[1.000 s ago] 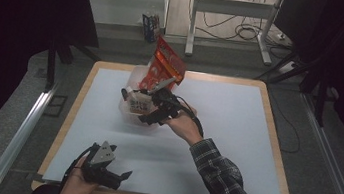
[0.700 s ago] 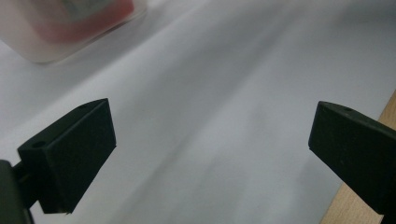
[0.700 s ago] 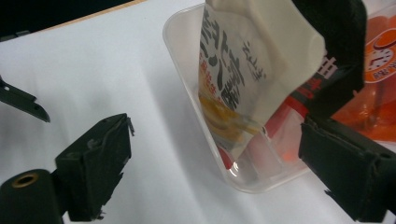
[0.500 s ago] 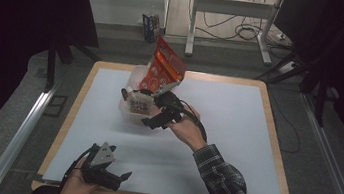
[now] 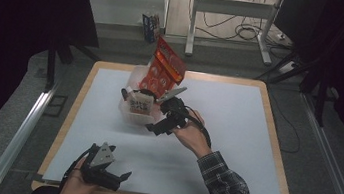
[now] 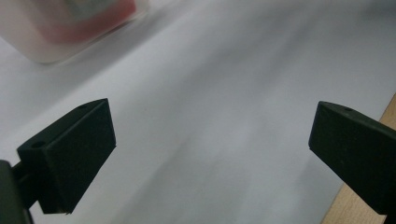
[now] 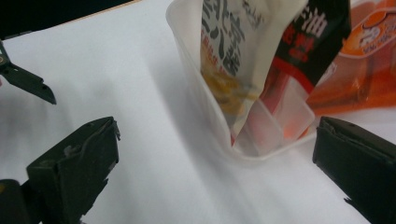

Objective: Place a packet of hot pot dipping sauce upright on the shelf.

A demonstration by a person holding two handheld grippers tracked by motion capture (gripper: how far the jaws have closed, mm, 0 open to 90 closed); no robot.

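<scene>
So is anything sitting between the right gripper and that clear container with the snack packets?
Nothing visible: the right gripper, jaws open, is beside the clear container, with bare white mat between them.

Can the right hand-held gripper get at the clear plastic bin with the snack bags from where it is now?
Probably yes: the right hand-held gripper is open beside the clear plastic bin, with bare mat between them.

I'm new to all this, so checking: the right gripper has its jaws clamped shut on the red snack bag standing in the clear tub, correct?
Not quite. The right gripper has its jaws wide open, holding nothing; the right gripper view shows them spread in front of the clear tub. The red snack bag does stand in that tub.
</scene>
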